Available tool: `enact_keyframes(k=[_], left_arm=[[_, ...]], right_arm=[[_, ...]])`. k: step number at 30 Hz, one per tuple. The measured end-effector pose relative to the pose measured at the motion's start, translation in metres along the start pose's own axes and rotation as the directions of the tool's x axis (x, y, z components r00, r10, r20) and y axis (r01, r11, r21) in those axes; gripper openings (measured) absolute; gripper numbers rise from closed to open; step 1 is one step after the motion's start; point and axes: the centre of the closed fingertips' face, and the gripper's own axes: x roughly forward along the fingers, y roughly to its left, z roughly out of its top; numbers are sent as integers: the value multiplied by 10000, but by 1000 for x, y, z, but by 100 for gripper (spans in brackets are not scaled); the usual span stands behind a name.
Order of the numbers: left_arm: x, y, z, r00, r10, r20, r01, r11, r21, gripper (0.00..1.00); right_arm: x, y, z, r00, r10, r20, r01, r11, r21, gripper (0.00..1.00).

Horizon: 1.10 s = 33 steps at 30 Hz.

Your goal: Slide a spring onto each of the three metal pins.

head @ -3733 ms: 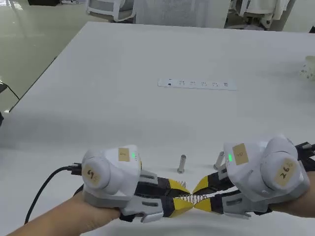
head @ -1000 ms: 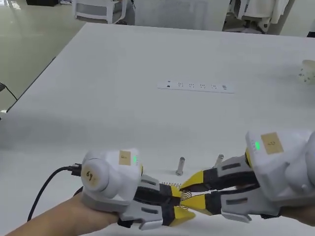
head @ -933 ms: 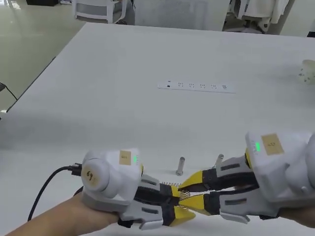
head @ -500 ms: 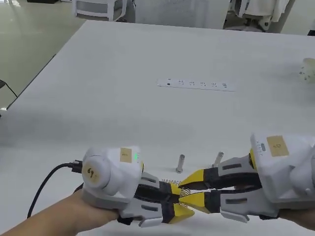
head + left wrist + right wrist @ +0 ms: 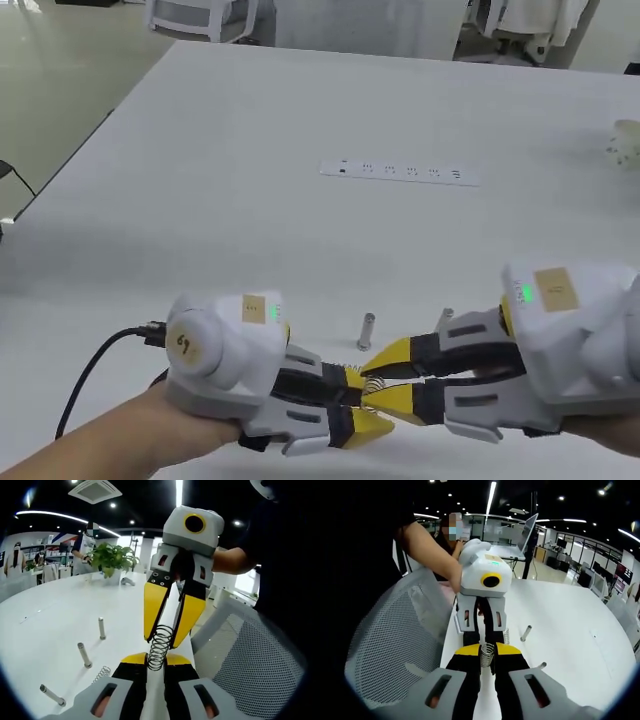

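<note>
We hold one spring (image 5: 159, 647) between the two tools, at the near edge of the white table (image 5: 250, 200). The left gripper (image 5: 156, 660) has its fingers close together and pinches one end of the spring. The right gripper (image 5: 487, 650) points at it from the other side. Its yellow fingers are narrow too, and they squeeze the other end. The two sets of tips almost meet.

Just past the tips stand the metal pins, all bare. In the left gripper view, a far pin (image 5: 101, 628) and a middle pin (image 5: 84, 655) stand upright. A third pin (image 5: 51, 695) sits at the edge of that view, and we cannot tell if it stands or leans. A second spring (image 5: 101, 674) lies flat on the table, just beside the middle pin.

Far off on the table, a white pot (image 5: 114, 576) holds a green plant (image 5: 112, 557). A long power strip (image 5: 400, 171) lies across the middle of the table, well apart from the pins. A black cable (image 5: 90, 385) runs off to the left from the left gripper.
</note>
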Motion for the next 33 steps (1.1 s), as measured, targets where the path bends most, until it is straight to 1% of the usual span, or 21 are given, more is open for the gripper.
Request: enact_keyframes(k=[4, 5, 8, 16, 19, 23, 25, 28, 33], left_arm=[[-1, 2, 1, 10000, 84, 11, -84, 9999, -80, 4], [-2, 3, 0, 9999, 127, 11, -127, 9997, -220, 5], [-3, 5, 0, 9998, 224, 1, -223, 9995, -241, 7], [-8, 6, 6, 9993, 281, 238, -273, 9990, -360, 8], [-10, 7, 6, 9992, 333, 231, -325, 9988, -366, 8], [-12, 10, 4, 9989, 456, 132, -451, 9982, -400, 11], [-14, 11, 4, 9985, 537, 97, -534, 9981, -314, 13], [-19, 13, 3, 9979, 633, 97, -629, 9972, -393, 14], [-30, 19, 1, 9950, 994, 60, -990, 9936, -543, 19]], right_arm=[[0, -2, 0, 10000, -27, -1, 27, 10000, 47, 7], [0, -2, 0, 10000, -35, 19, 35, 10000, 63, 7], [0, -4, 2, 9999, -94, 91, 93, 9999, 87, 7], [1, -7, 4, 9994, -142, 329, 134, 9996, 237, 7], [0, -9, 3, 9995, -152, 277, 146, 9997, 209, 7], [0, -10, 0, 9998, -178, -29, 178, 9998, -122, 7], [0, -10, 1, 9999, -149, 32, 149, 9999, -67, 7], [0, -12, 1, 9998, -194, 24, 194, 9998, -103, 7], [1, -13, -1, 9998, -212, -47, 212, 9997, -144, 7]])
